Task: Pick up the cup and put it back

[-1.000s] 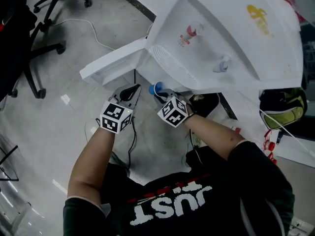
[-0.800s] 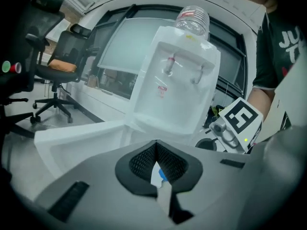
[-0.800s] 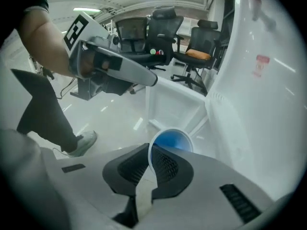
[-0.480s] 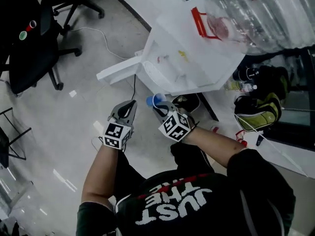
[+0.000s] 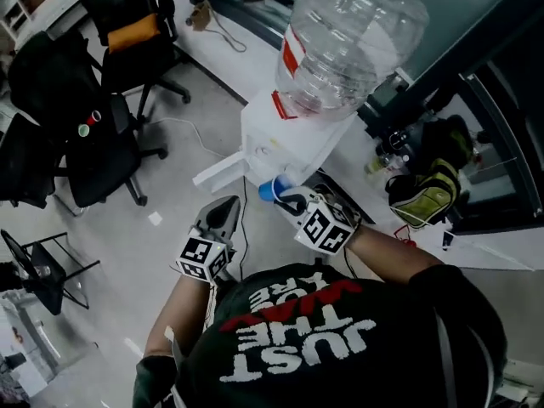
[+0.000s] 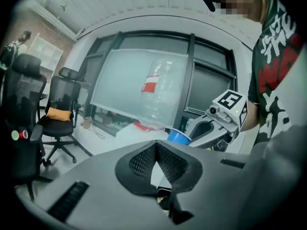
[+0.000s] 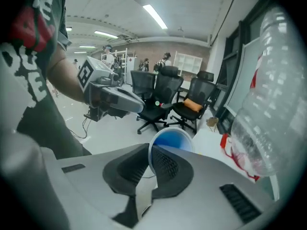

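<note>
In the head view, the person stands over a pale floor (image 5: 110,253) with both arms out in front. The right tool (image 5: 282,197) grips a blue cup (image 5: 269,190) in the air, just in front of the white water dispenser (image 5: 276,147), which carries a big clear water bottle (image 5: 344,36). The left tool (image 5: 228,204) hangs just left of the cup and apart from it, and dark office chairs (image 5: 106,138) stand further left. In the left gripper view, the left tool (image 6: 156,146) has its jaws brought together at the tips with nothing between them. Beyond them, the right tool (image 6: 199,134) holds the blue cup (image 6: 179,137) in front of the water bottle (image 6: 157,97). In the right gripper view, the right tool (image 7: 149,156) is pinched on the wall of the blue cup (image 7: 171,142), one jaw inside the rim and one outside, with the cup's open mouth turned toward the camera. The left tool (image 7: 125,99) floats to the left, office chairs (image 7: 160,99) stand behind it, and the water bottle (image 7: 273,104) fills the right edge.
</note>
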{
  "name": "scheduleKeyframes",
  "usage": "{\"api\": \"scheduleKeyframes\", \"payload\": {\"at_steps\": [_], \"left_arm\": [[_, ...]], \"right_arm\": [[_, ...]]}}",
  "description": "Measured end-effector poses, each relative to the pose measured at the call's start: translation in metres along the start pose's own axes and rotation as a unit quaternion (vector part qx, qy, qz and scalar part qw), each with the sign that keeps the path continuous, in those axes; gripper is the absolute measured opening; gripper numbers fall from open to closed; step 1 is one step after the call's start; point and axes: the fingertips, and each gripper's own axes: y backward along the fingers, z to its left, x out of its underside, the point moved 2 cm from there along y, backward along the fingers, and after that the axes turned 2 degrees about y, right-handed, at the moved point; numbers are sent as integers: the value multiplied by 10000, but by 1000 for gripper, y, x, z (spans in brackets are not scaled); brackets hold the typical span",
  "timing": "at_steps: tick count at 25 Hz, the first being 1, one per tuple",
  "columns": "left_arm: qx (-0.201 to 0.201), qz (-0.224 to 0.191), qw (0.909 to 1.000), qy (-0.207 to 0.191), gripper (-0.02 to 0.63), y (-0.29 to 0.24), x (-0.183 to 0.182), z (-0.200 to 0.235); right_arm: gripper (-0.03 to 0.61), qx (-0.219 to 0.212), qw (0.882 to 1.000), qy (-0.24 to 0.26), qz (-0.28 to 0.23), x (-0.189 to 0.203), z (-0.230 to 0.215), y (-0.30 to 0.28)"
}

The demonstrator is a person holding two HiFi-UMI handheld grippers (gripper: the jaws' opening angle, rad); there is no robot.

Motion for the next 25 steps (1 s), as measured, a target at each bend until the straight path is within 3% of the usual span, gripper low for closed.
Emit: {"api": "scheduleKeyframes", "payload": {"at_steps": [6, 10, 17, 25], "left_arm": [[301, -509, 9962, -640, -3, 13, -109, -51], [414, -802, 9930, -761, -3, 17, -149, -77], [515, -1065, 9897, -809, -3, 17, -180, -100], [485, -1076, 9893, -855, -3, 19, -185, -99]], "right_arm": [[46, 143, 9970, 129, -748, -66, -17, 91], [46, 267, 9926, 268, -1151, -91, -26, 136], [46, 442, 9867, 501, -1481, -106, -38, 174], [46, 431, 9858, 609, -1504, -113, -40, 174]]}}
